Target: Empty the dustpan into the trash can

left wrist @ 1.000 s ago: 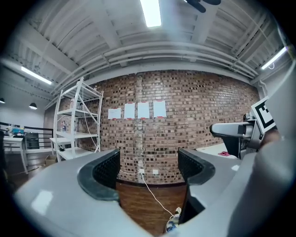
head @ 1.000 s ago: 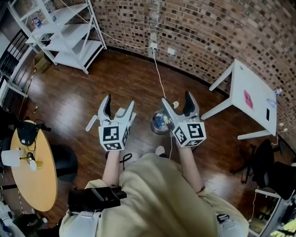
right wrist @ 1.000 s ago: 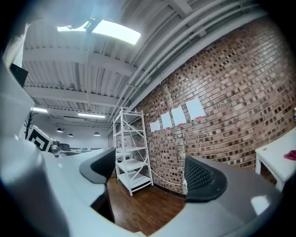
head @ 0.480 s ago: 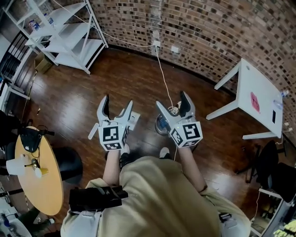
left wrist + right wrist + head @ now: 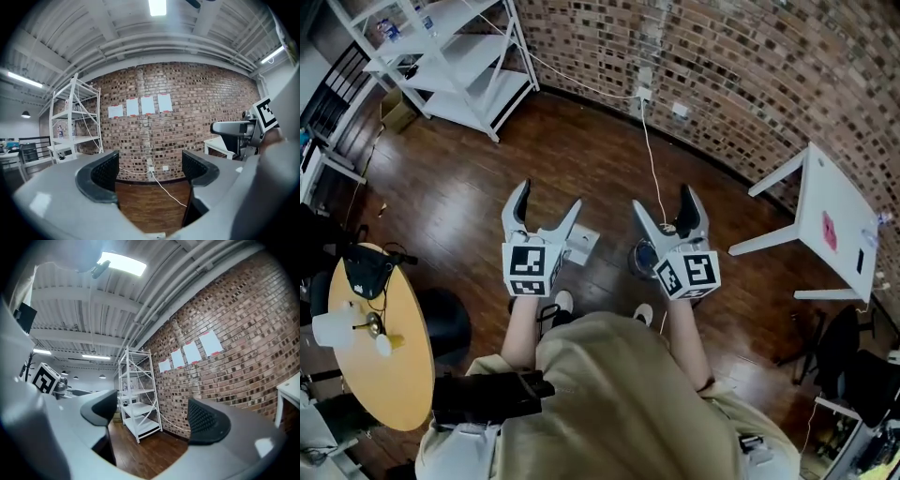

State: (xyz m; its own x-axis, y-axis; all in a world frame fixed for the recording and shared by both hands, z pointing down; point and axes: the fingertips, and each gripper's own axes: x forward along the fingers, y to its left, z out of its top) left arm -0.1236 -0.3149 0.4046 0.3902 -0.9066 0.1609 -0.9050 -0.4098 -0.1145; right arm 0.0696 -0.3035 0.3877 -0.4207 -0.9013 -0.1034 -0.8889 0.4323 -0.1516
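Under the right jaw of the left gripper [image 5: 548, 202], on the dark wooden floor [image 5: 469, 206]: white plastic dustpan [image 5: 584, 244], partly covered by that jaw, not touched by it. Just beneath the right gripper [image 5: 664, 202], toward its left side: small round metal trash can [image 5: 643, 255], mostly hidden behind the gripper body, close beside the dustpan. Left gripper's jaws wide apart, only floor and wall between them. Right gripper's jaws likewise spread, holding nothing. Both grippers side by side, pointing toward the red-brown brick wall [image 5: 750, 75] ahead. Between the two grippers, a white cable [image 5: 653, 173] trailing from a wall socket down toward the can. Far off to the left gripper's left: white metal shelving rack [image 5: 459, 66]. Nearer on that side, behind it: round yellow wooden table [image 5: 384, 384]. Off to the right gripper's right: white rectangular table [image 5: 825, 187] against the wall.
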